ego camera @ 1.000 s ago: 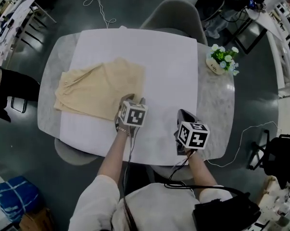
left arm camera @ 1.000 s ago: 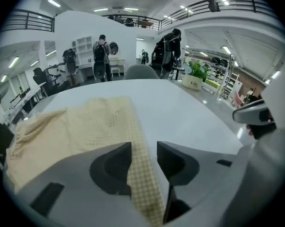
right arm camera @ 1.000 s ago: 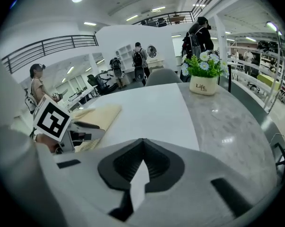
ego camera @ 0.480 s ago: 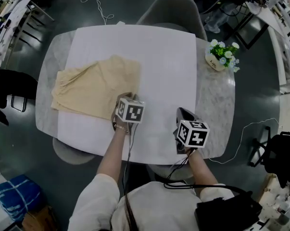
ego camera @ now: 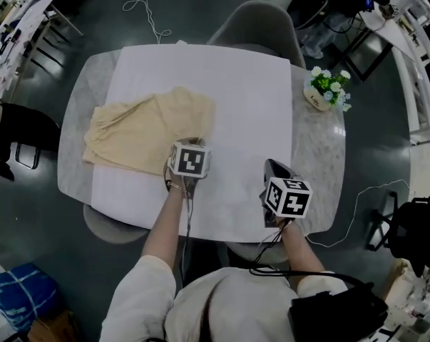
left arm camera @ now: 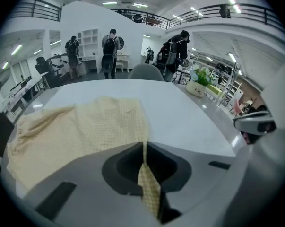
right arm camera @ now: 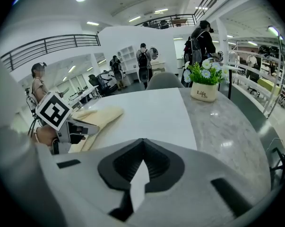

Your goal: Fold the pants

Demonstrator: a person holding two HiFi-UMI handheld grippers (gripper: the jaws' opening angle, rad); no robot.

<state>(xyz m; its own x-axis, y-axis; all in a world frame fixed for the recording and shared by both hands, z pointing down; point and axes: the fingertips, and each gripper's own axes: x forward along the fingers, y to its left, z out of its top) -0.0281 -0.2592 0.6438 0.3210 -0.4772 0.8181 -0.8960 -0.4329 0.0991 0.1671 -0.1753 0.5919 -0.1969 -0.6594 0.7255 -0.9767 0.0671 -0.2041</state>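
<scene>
Counter (ego camera: 321,141): carries the white sheet (ego camera: 243,98), your folding surface.
Pants (ego camera: 136,134): spread on the sheet's left half.
Left tongs (ego camera: 192,144): closing on the pants' near right hem, fabric pinched between them, likely to carry the fold.
Right tongs (ego camera: 272,168): clenched, parked clear of the pants.

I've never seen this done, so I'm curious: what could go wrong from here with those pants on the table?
The left gripper is closing its jaws on just a thin edge of the pants, so the cloth may slip out when lifted. The right gripper seems to pinch the white sheet; a tug there could shift the sheet and the pants on it.
</scene>
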